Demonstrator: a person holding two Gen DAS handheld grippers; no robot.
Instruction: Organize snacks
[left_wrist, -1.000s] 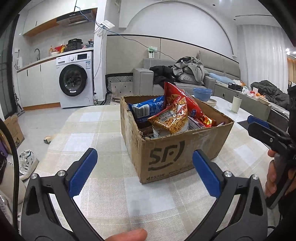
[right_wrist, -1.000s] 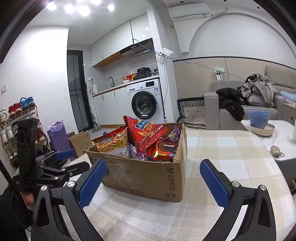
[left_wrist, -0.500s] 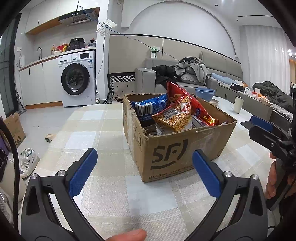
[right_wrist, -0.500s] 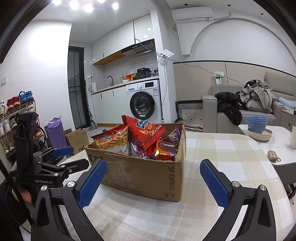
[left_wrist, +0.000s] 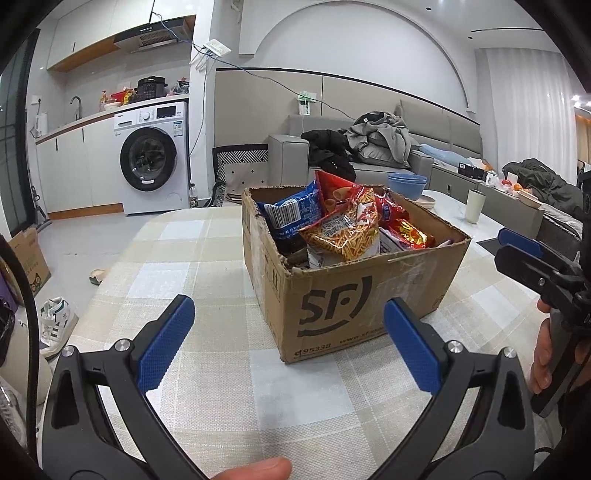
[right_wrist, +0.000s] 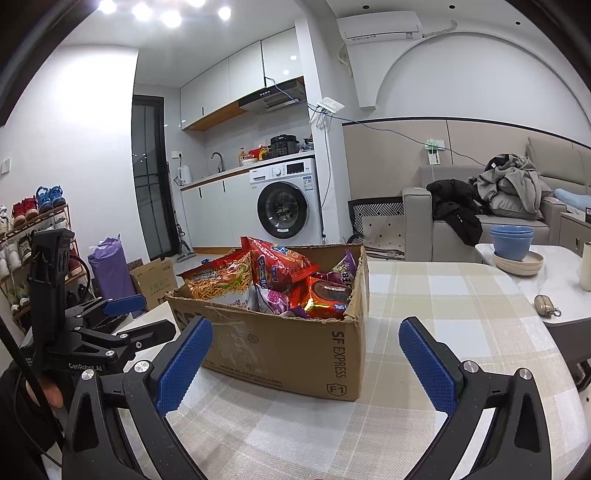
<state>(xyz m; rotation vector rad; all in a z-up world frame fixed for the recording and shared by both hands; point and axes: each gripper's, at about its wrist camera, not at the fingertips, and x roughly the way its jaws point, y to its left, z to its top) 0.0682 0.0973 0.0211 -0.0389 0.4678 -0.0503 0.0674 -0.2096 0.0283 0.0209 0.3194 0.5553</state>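
Note:
An open cardboard box (left_wrist: 343, 295) (right_wrist: 295, 350) marked SF stands on the checked tablecloth (left_wrist: 177, 258). It holds several snack bags: a blue bag (left_wrist: 291, 214), an orange noodle-snack bag (left_wrist: 347, 232) (right_wrist: 218, 280), red bags (left_wrist: 402, 229) (right_wrist: 280, 266) and a purple one (right_wrist: 347, 267). My left gripper (left_wrist: 288, 339) is open and empty, just short of the box's near corner. My right gripper (right_wrist: 304, 354) is open and empty in front of the box's other side. Each gripper shows in the other's view, the right one (left_wrist: 532, 258) and the left one (right_wrist: 122, 321).
Blue bowls (right_wrist: 511, 242) on a plate, a cup (left_wrist: 474, 205) and a small pouch (right_wrist: 545, 304) lie on a white table to the right. A sofa with clothes (left_wrist: 376, 140), a washing machine (left_wrist: 155, 162) and a shoe rack (right_wrist: 26, 240) stand around.
The left gripper has shifted so the box sits more to the right and closer in its view. The right gripper has tilted slightly upward. Both jaws stay open.

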